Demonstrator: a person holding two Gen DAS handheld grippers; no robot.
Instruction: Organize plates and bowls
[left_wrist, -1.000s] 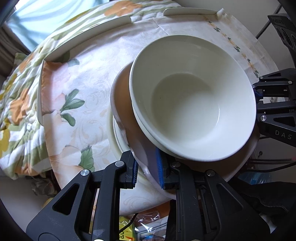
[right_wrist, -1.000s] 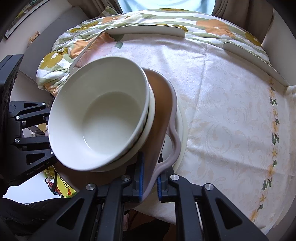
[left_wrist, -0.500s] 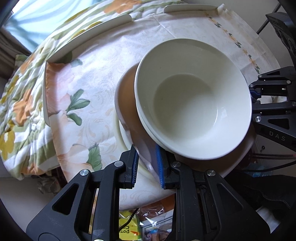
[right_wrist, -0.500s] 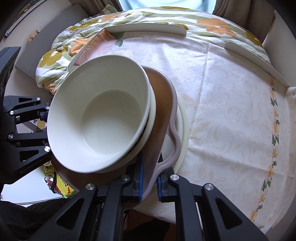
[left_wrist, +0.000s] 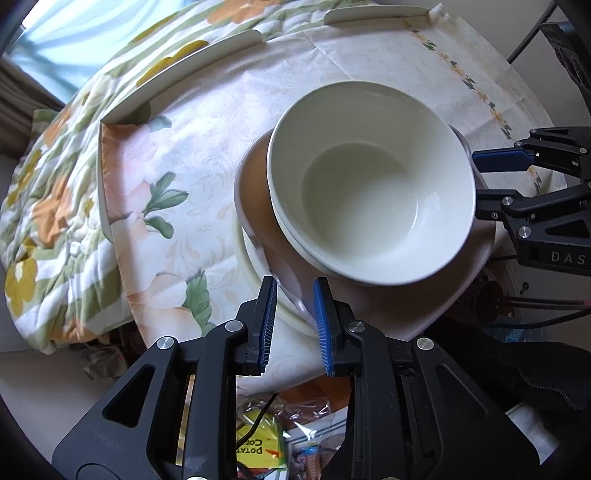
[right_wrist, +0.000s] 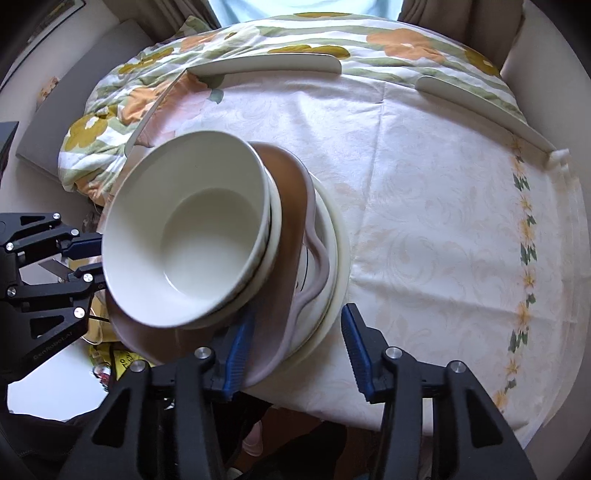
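Observation:
Two nested white bowls (left_wrist: 369, 192) (right_wrist: 184, 236) sit on a brown wavy-rimmed plate (left_wrist: 255, 192) (right_wrist: 291, 192). That plate lies on a cream plate (left_wrist: 255, 266) (right_wrist: 338, 258) on the table. My left gripper (left_wrist: 295, 323) (right_wrist: 86, 258) has the brown plate's near rim between its blue pads. Its jaws are just starting to open, and the right pad still touches the rim. My right gripper (right_wrist: 297, 350) (left_wrist: 487, 182) is on the opposite side with its jaws opening wide. The rim lies between them, close to the left pad and clear of the right one.
The table wears a pale floral tablecloth (right_wrist: 424, 221), and the stack stands close to its near edge. Curved white edge strips (right_wrist: 266, 64) (left_wrist: 192, 62) lie along the far side, with a flowered quilt (left_wrist: 40, 192) beyond. Snack packets (left_wrist: 258, 443) lie on the floor below.
My right gripper's jaws have parted from the brown plate's rim. The stack looks lower and farther from both cameras, now lying on the cream plate. My left gripper's gap widened only slightly.

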